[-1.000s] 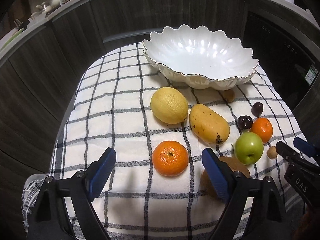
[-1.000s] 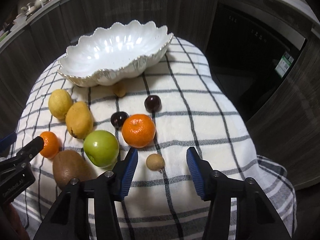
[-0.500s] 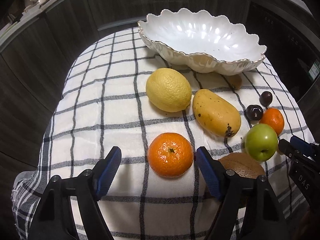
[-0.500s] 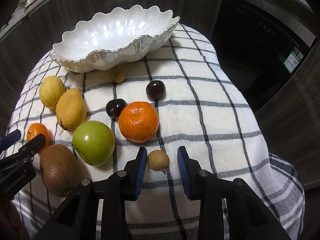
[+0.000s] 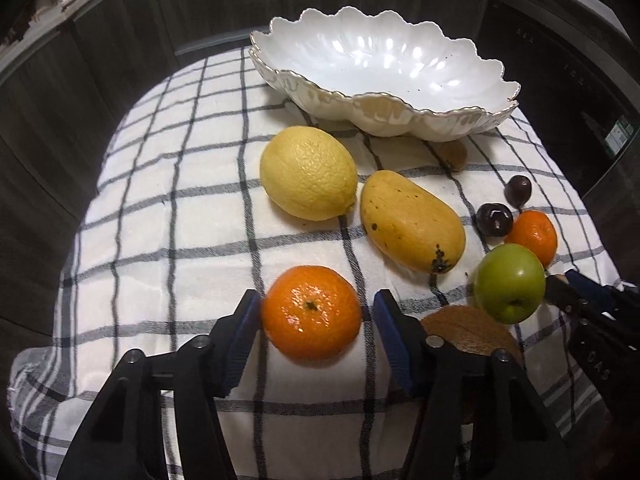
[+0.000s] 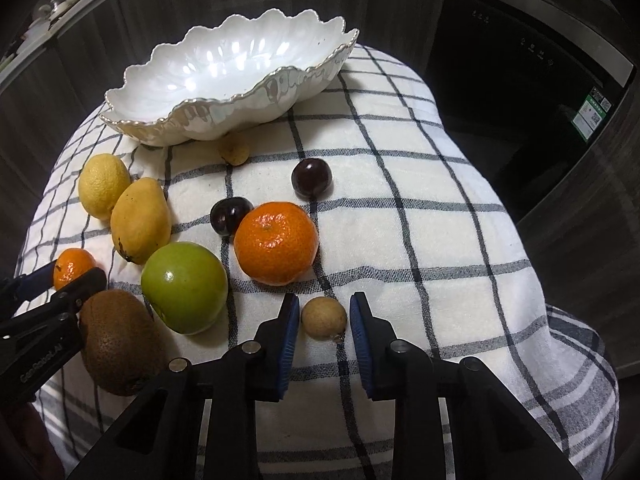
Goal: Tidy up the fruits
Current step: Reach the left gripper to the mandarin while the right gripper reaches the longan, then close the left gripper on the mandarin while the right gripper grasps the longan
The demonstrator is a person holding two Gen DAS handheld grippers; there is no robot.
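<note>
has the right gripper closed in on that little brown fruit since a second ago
Yes. The right gripper sat wide open a second ago; its pads now flank the small brown fruit tightly, about touching it. The fruit itself sits on the same spot of the checked cloth.

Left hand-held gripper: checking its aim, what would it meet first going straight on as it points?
Probably the mandarin, already between the closing jaws of the left hand-held gripper; the checked cloth lies beneath.

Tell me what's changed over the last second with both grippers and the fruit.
Left gripper sank over the near mandarin, jaws closing around it, right pad not yet touching. Right gripper narrowed onto the small brown fruit, now about shut on it. Every fruit and the white bowl stayed put.
</note>
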